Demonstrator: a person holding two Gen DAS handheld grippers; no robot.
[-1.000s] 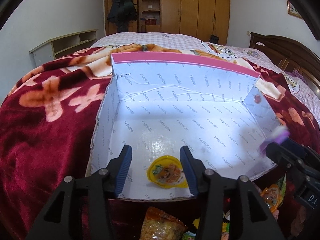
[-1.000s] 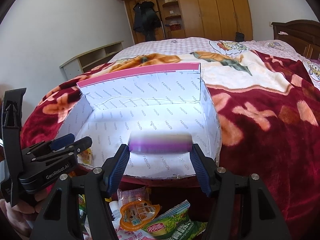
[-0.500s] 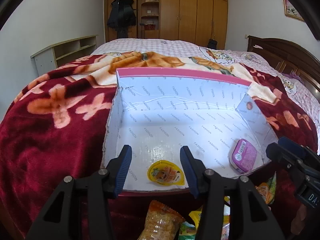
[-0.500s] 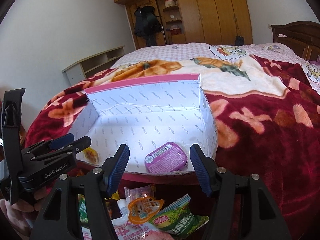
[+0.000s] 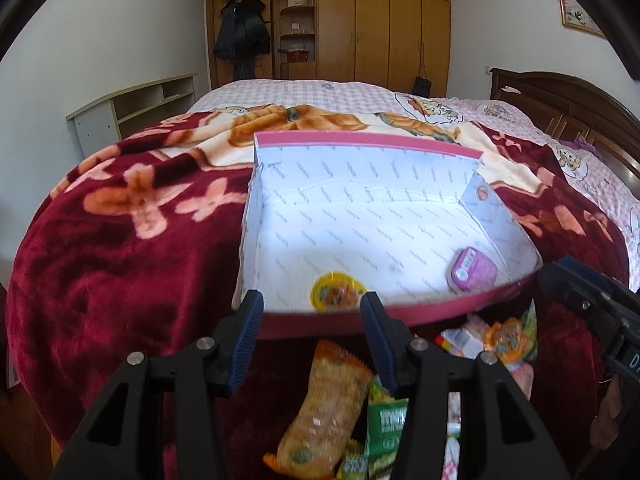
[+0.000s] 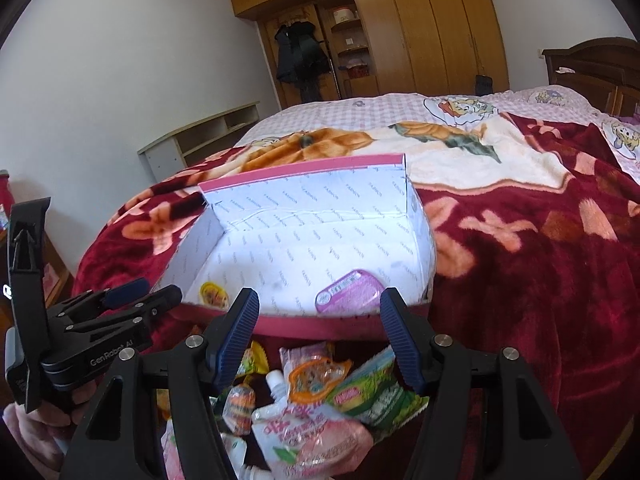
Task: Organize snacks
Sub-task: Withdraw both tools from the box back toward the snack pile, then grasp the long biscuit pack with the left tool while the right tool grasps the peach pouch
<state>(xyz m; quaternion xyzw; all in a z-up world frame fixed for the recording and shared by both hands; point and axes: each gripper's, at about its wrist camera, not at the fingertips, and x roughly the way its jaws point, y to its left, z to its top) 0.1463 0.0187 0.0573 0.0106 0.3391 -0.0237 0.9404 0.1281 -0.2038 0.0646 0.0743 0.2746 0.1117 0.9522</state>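
Observation:
A white-lined box with a pink rim (image 5: 360, 142) (image 6: 304, 168) lies open on the bed. Inside near its front wall lie a yellow jelly cup (image 5: 337, 292) (image 6: 214, 294) and a purple jelly cup (image 5: 472, 270) (image 6: 348, 292). A pile of loose snacks lies in front of the box: an orange packet (image 5: 328, 400), a green packet (image 6: 376, 392), a pink pouch (image 6: 316, 436) and an orange jelly cup (image 6: 316, 376). My left gripper (image 5: 312, 340) is open and empty above the pile. My right gripper (image 6: 320, 340) is open and empty above the pile.
A red flowered blanket (image 5: 120, 248) covers the bed around the box. A dark wooden headboard (image 5: 568, 100) stands at the right, a wardrobe (image 5: 360, 20) at the back, a low shelf (image 5: 132, 108) at the left wall.
The right gripper let go of the purple jelly cup, which now lies in the box. Both grippers have pulled back from the box towards the snack pile.

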